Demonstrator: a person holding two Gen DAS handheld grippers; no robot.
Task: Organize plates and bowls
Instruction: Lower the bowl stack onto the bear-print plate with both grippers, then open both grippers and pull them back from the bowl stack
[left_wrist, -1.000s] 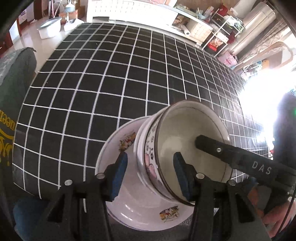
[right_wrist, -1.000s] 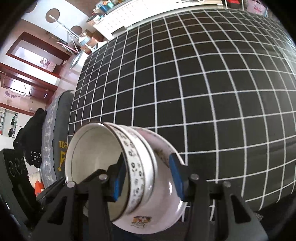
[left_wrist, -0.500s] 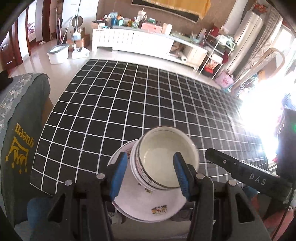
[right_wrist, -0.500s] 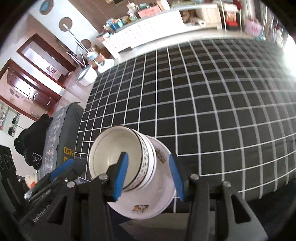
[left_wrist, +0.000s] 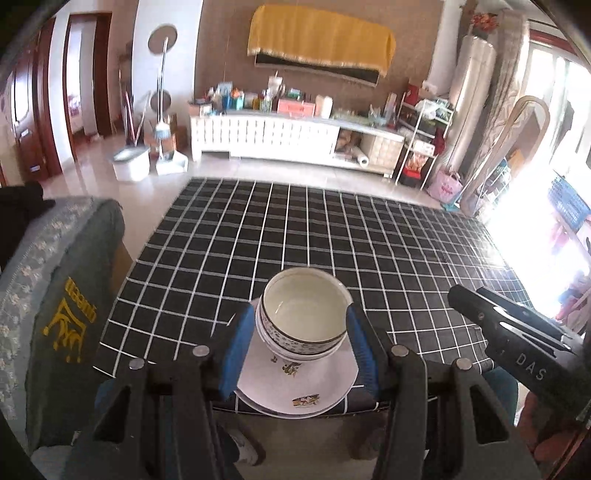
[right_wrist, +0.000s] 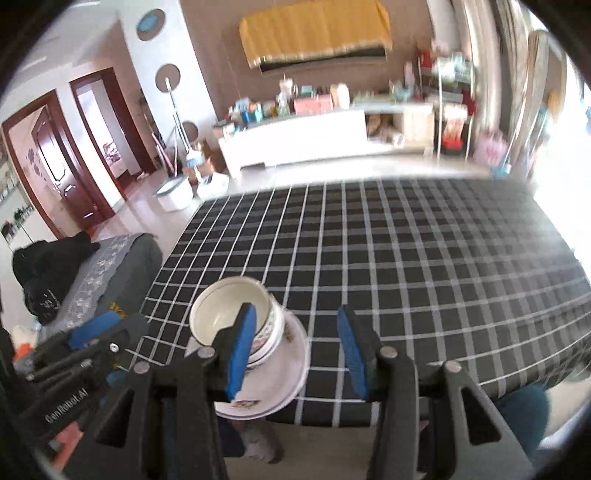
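Nested white bowls with patterned rims (left_wrist: 304, 314) stand on a stack of white flowered plates (left_wrist: 295, 387) at the near edge of the black checked table (left_wrist: 332, 240). My left gripper (left_wrist: 298, 316) hangs well above and behind the stack. It is open, and the bowls only show through the gap between its blue pads. My right gripper (right_wrist: 295, 310) is also open and raised, with the bowls (right_wrist: 225, 314) and plates (right_wrist: 291, 369) below it to the left. Each gripper's black body shows at the edge of the other's view.
A grey covered seat (left_wrist: 55, 295) with yellow lettering stands close to the table's left side. Beyond the table are a tiled floor, a white bin (left_wrist: 131, 166) and a long white cabinet (left_wrist: 277, 140). Bright window glare washes out the right.
Both grippers rose and drew back from the stack and tipped up, so the bowls look smaller and the room beyond came into view. The stack stayed on the table.
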